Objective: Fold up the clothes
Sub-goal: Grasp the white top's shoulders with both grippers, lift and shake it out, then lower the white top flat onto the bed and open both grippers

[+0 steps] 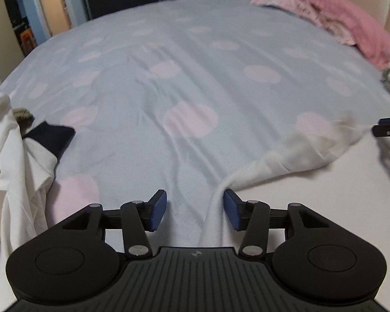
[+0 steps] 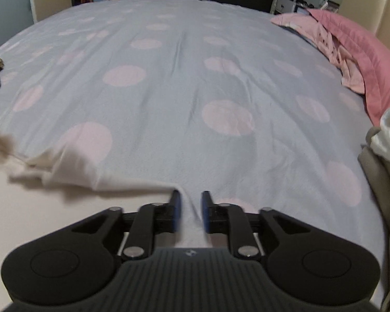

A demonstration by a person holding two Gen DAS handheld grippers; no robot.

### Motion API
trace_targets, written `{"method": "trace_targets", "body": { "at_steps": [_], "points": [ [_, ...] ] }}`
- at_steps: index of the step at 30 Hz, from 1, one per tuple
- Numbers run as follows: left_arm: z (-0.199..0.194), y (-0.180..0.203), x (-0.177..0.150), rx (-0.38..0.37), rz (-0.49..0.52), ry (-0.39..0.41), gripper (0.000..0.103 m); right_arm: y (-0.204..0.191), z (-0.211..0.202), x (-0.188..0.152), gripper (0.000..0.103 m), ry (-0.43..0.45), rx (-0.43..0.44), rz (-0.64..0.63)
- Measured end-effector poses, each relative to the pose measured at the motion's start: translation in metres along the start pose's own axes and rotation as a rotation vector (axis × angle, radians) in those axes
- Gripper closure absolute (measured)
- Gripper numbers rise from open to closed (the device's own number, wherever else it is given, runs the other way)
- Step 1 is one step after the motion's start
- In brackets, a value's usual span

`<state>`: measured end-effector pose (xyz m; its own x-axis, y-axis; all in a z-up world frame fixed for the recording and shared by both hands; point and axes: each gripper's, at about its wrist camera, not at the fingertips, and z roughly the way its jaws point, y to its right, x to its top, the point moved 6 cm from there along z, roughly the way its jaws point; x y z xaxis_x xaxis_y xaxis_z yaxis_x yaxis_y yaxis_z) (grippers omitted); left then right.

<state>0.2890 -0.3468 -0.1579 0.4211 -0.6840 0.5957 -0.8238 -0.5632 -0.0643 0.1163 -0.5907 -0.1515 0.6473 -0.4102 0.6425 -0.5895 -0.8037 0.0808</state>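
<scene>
A white garment (image 1: 312, 171) lies spread on the bed in front of both grippers; it also shows in the right wrist view (image 2: 72, 182). My left gripper (image 1: 195, 209) is open, its right pad against a raised fold at the garment's left edge, with nothing held. My right gripper (image 2: 191, 212) has its jaws a narrow gap apart, and a fold of the garment's edge runs between the pads; the grip is not firm. The right gripper's tip shows at the right edge of the left wrist view (image 1: 388, 128).
The bed has a pale blue cover with pink dots (image 1: 189, 83). A pile of white and navy clothes (image 1: 20, 156) lies at the left. Pink pillows (image 2: 356, 52) lie at the far right, and beige and white clothes (image 2: 384, 182) at the right.
</scene>
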Motion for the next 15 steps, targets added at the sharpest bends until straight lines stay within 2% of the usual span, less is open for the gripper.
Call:
{"method": "trace_targets", "body": {
  "at_steps": [3, 8, 15],
  "points": [
    [-0.015, -0.001, 0.000, 0.009, 0.009, 0.026, 0.055, 0.001, -0.020, 0.001, 0.073, 0.033, -0.007, -0.029],
    [-0.052, -0.006, -0.012, 0.023, 0.005, 0.020, 0.055, 0.021, -0.050, -0.009, 0.073, 0.025, -0.007, -0.004],
    [-0.124, -0.015, -0.049, 0.059, 0.002, -0.002, 0.054, 0.062, -0.126, -0.064, 0.072, -0.040, -0.002, 0.050]
  ]
}}
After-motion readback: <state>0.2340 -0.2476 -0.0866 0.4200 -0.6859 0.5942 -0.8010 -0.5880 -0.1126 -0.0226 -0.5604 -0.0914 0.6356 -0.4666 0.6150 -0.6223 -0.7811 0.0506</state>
